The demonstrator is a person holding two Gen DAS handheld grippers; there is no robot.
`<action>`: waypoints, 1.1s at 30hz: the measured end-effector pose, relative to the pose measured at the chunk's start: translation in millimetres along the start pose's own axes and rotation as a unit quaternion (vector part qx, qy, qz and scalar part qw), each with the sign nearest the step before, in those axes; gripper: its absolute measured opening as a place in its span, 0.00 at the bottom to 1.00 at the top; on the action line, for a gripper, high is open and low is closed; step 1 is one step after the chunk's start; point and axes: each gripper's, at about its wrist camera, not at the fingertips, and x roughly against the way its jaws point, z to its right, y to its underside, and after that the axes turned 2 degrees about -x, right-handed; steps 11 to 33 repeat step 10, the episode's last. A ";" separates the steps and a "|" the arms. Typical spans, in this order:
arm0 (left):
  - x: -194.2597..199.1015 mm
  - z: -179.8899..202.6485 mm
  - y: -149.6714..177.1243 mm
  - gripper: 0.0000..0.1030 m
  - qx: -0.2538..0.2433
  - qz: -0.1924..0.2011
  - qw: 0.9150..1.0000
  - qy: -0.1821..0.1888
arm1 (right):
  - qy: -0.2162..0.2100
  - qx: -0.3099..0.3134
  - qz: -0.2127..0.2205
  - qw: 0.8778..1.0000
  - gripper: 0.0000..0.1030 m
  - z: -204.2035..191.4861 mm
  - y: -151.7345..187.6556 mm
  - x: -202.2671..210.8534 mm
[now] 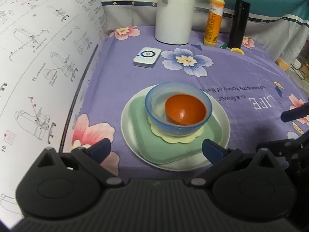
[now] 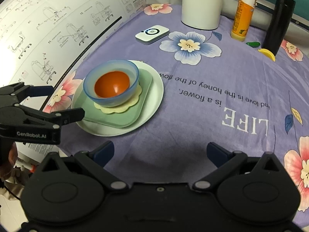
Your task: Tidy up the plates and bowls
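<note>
You had both grippers — left gripper (image 1: 156,147), right gripper (image 2: 159,151) — spread empty, the orange bowl (image 1: 185,109) nested, stacking looked finished — only withdrawal remained.

- Left tongs (image 1: 156,148): matte black plastic body, ribbed top panel, two round pivot housings, silver rivets at the linkages, dark blue pads on the fingertips (image 1: 101,148).
- Right tongs (image 2: 160,151): same black build and blue pads.
- White "GenRobot.AI" lettering on the left tongs' side.
</note>
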 end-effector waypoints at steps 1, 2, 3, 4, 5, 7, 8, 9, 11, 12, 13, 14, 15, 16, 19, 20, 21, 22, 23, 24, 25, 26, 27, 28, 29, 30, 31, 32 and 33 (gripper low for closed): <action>0.3 0.2 -0.3 1.00 0.000 0.000 1.000 0.005 | 0.000 0.000 -0.001 1.000 1.00 0.0 -0.1 -0.8; 0.8 0.6 -0.4 1.00 -0.001 0.001 1.000 0.007 | 0.001 -0.001 -0.002 1.000 1.00 0.0 -0.4 -1.1; 1.4 1.5 -0.8 1.00 -0.004 0.003 1.000 0.005 | 0.001 -0.001 -0.002 1.000 1.00 0.2 -0.7 -1.3; 2.0 2.5 -1.2 1.00 -0.007 0.005 1.000 0.003 | 0.001 -0.002 -0.002 1.000 1.00 0.2 -1.0 -1.4; 2.3 2.9 -1.6 1.00 -0.008 0.006 1.000 0.001 | 0.001 -0.002 -0.002 1.000 1.00 -0.1 -1.1 -1.3; 2.5 2.4 -2.4 1.00 -0.007 0.005 1.000 0.000 | 0.001 -0.001 -0.002 1.000 1.00 -0.6 -0.8 -1.3; 2.3 1.8 -2.6 1.00 -0.006 0.005 1.000 -0.002 | 0.001 -0.001 -0.002 1.000 1.00 -0.7 -0.7 -1.2; 2.2 1.3 -2.8 1.00 -0.004 0.004 1.000 -0.004 | 0.001 -0.001 -0.002 1.000 1.00 -0.7 -0.7 -0.9; 2.3 0.7 -3.1 1.00 -0.003 0.003 1.000 -0.007 | 0.002 -0.001 -0.001 1.000 1.00 -0.6 -0.9 -0.5; 2.3 0.7 -3.1 1.00 -0.003 0.003 1.000 -0.007 | 0.002 -0.001 -0.001 1.000 1.00 -0.6 -0.9 -0.5; 2.3 0.7 -3.1 1.00 -0.003 0.003 1.000 -0.007 | 0.002 -0.001 -0.001 1.000 1.00 -0.6 -0.9 -0.5; 2.3 0.7 -3.1 1.00 -0.003 0.003 1.000 -0.007 | 0.002 -0.001 -0.001 1.000 1.00 -0.6 -0.9 -0.5; 2.3 0.7 -3.1 1.00 -0.003 0.003 1.000 -0.007 | 0.002 -0.001 -0.001 1.000 1.00 -0.6 -0.9 -0.5; 2.3 0.7 -3.1 1.00 -0.003 0.003 1.000 -0.007 | 0.002 -0.001 -0.001 1.000 1.00 -0.6 -0.9 -0.5; 2.3 0.7 -3.1 1.00 -0.003 0.003 1.000 -0.007 | 0.002 -0.001 -0.001 1.000 1.00 -0.6 -0.9 -0.5; 2.3 0.7 -3.1 1.00 -0.003 0.003 1.000 -0.007 | 0.002 -0.001 -0.001 1.000 1.00 -0.6 -0.9 -0.5; 2.3 0.7 -3.1 1.00 -0.003 0.003 1.000 -0.007 | 0.002 -0.001 -0.001 1.000 1.00 -0.6 -0.9 -0.5; 2.3 0.7 -3.1 1.00 -0.003 0.003 1.000 -0.007 | 0.002 -0.001 -0.001 1.000 1.00 -0.6 -0.9 -0.5; 2.3 0.7 -3.1 1.00 -0.003 0.003 1.000 -0.007 | 0.002 -0.001 -0.001 1.000 1.00 -0.6 -0.9 -0.5; 2.3 0.7 -3.1 1.00 -0.003 0.003 1.000 -0.007 | 0.002 -0.001 -0.001 1.000 1.00 -0.6 -0.9 -0.5; 2.3 0.7 -3.1 1.00 -0.003 0.003 1.000 -0.007 | 0.002 -0.001 -0.001 1.000 1.00 -0.6 -0.9 -0.5; 2.3 0.7 -3.1 1.00 -0.003 0.003 1.000 -0.007 | 0.002 -0.001 -0.001 1.000 1.00 -0.6 -0.9 -0.5; 2.3 0.7 -3.1 1.00 -0.003 0.003 1.000 -0.007 | 0.002 -0.001 -0.001 1.000 1.00 -0.6 -0.9 -0.5; 2.3 0.7 -3.1 1.00 -0.003 0.003 1.000 -0.007 | 0.002 -0.001 -0.001 1.000 1.00 -0.6 -0.9 -0.5; 2.3 0.7 -3.1 1.00 -0.003 0.003 1.000 -0.007 | 0.002 -0.001 -0.001 1.000 1.00 -0.6 -0.9 -0.5; 2.3 0.7 -3.1 1.00 -0.003 0.003 1.000 -0.007 | 0.002 -0.001 -0.001 1.000 1.00 -0.6 -0.9 -0.5; 2.3 0.7 -3.1 1.00 -0.003 0.003 1.000 -0.007 | 0.002 -0.001 -0.001 1.000 1.00 -0.6 -0.9 -0.5; 2.3 0.7 -3.1 1.00 -0.003 0.003 1.000 -0.007 | 0.002 -0.001 -0.001 1.000 1.00 -0.6 -0.9 -0.5; 2.3 0.7 -3.1 1.00 -0.003 0.003 1.000 -0.007 | 0.002 -0.001 -0.001 1.000 1.00 -0.6 -0.9 -0.5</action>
